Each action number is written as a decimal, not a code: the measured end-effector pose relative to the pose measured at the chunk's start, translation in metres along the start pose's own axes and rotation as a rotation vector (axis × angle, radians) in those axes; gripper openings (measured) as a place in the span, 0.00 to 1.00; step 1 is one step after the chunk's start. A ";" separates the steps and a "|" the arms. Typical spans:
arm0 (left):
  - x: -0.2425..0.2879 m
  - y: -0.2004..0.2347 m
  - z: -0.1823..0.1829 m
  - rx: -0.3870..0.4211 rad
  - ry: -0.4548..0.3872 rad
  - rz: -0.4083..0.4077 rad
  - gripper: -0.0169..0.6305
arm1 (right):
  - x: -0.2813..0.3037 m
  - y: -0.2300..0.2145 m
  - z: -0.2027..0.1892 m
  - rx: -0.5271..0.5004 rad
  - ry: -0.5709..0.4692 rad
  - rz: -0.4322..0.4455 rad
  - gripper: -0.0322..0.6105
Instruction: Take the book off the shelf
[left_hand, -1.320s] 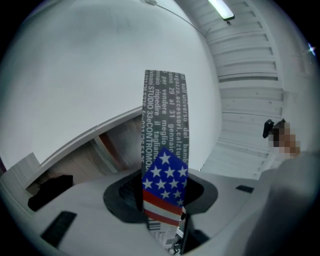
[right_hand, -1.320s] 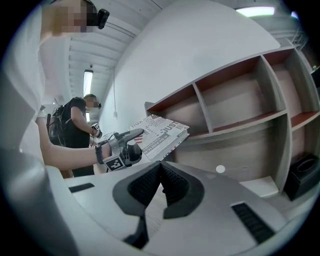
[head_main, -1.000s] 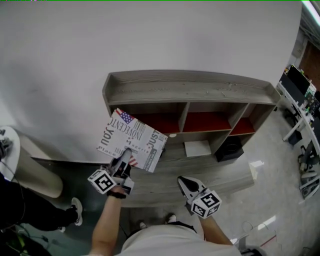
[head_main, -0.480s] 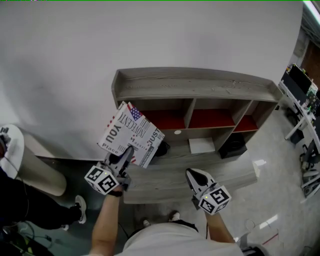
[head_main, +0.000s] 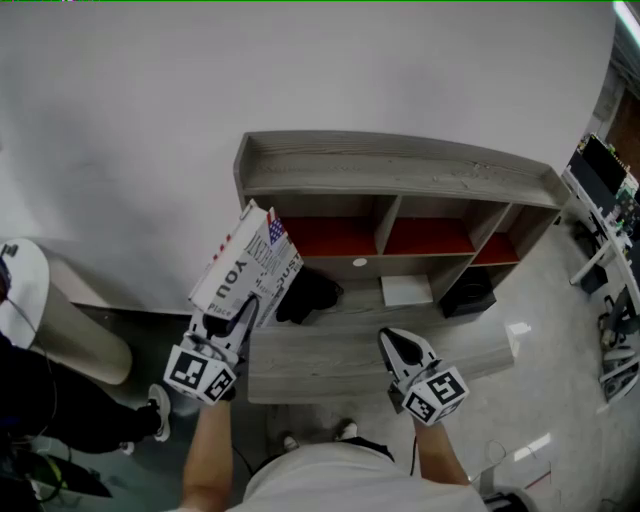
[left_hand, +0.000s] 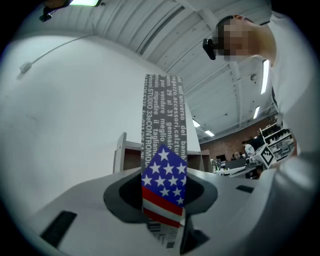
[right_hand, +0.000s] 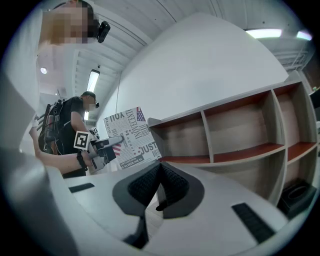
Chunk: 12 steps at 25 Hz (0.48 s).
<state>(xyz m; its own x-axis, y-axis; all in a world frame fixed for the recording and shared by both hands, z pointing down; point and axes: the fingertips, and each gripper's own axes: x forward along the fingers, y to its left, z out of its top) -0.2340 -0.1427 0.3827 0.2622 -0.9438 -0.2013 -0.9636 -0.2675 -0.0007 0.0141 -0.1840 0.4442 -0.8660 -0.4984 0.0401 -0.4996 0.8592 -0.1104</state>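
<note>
Left tool (head_main: 243, 310) is clamping the near edge of the printed book (head_main: 246, 268), holding it tilted in the air, clear of the wooden shelf (head_main: 400, 172) and just beside its left end. Right tool (head_main: 398, 346) is hovering empty before the shelf, jaws pressed together.

The head view looks steeply down from overhead onto the shelf (head_main: 400, 165), with the left gripper (head_main: 248, 308) and right gripper (head_main: 388, 340) low in the frame. The left gripper view sits close behind the book (left_hand: 164, 150) and tilts up toward the wall (left_hand: 75, 100) and ceiling (left_hand: 165, 30). The right gripper view faces level across at the shelf from farther back. All three views share the shelf and the book.
</note>
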 end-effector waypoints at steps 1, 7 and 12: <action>-0.005 0.002 0.000 0.015 -0.002 0.020 0.28 | -0.001 -0.002 0.001 0.000 -0.001 -0.004 0.08; -0.043 0.022 -0.007 0.042 0.000 0.124 0.27 | -0.016 -0.023 -0.001 0.001 0.002 -0.062 0.08; -0.077 0.040 -0.017 0.065 0.043 0.198 0.28 | -0.039 -0.053 0.006 0.007 -0.020 -0.144 0.08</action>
<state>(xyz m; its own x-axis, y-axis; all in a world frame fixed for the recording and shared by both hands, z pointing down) -0.2924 -0.0837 0.4146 0.0676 -0.9845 -0.1620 -0.9975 -0.0638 -0.0288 0.0741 -0.2104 0.4425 -0.7847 -0.6188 0.0361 -0.6185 0.7778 -0.1115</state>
